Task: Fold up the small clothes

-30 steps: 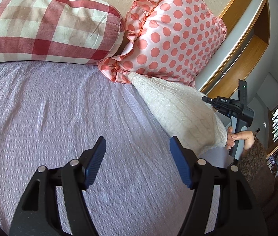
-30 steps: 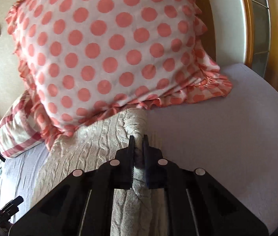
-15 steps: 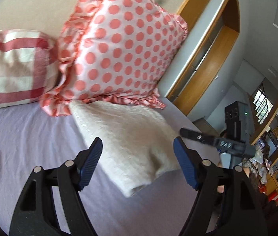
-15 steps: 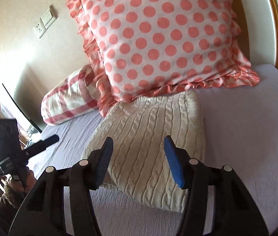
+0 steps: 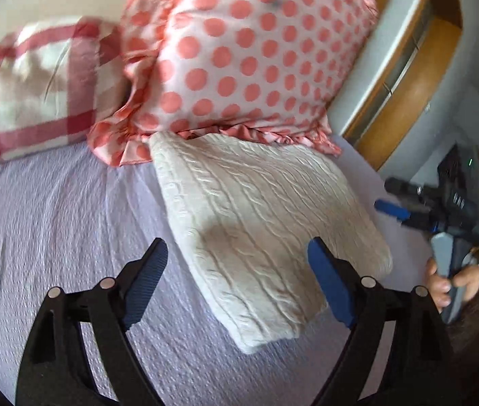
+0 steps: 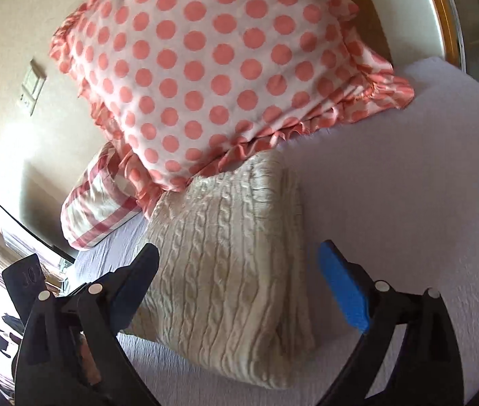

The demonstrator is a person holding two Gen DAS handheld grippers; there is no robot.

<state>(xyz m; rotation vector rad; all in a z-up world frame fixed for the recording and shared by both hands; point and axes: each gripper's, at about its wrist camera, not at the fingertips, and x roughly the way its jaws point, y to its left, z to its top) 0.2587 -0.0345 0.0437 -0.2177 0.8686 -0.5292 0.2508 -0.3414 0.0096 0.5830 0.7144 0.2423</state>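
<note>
- Two pillows stand at the head of the bed: a red checked pillow (image 5: 33,91) on the left, and a pink spotted pillow (image 5: 256,54) leaning just to its right, its frill overlapping the checked one.
- Lilac sheet (image 5: 53,223) covers the bed; it is finely wrinkled on the left side.
- Left gripper (image 5: 236,280): jaws wide and opening, blue pads clear of any cloth. Nothing gripped. The near edge of the sweater shows between its fingers, lying below them on the sheet.
- Cream cable-knit sweater (image 5: 256,209) lies folded into a thick block on the sheet, its far edge tucked against the frill of the spotted pillow.
- Right gripper (image 6: 239,284): jaws spread wide and opening, released. The sweater (image 6: 225,270) lies under and between the fingers, pads not touching it.
- In the left wrist view the right gripper (image 5: 398,209) sits just right of the sweater, held by a hand (image 5: 449,284) with a fuzzy brown sleeve (image 5: 473,324).
- Wooden-framed panel (image 5: 405,77) stands past the bed's right edge.
</note>
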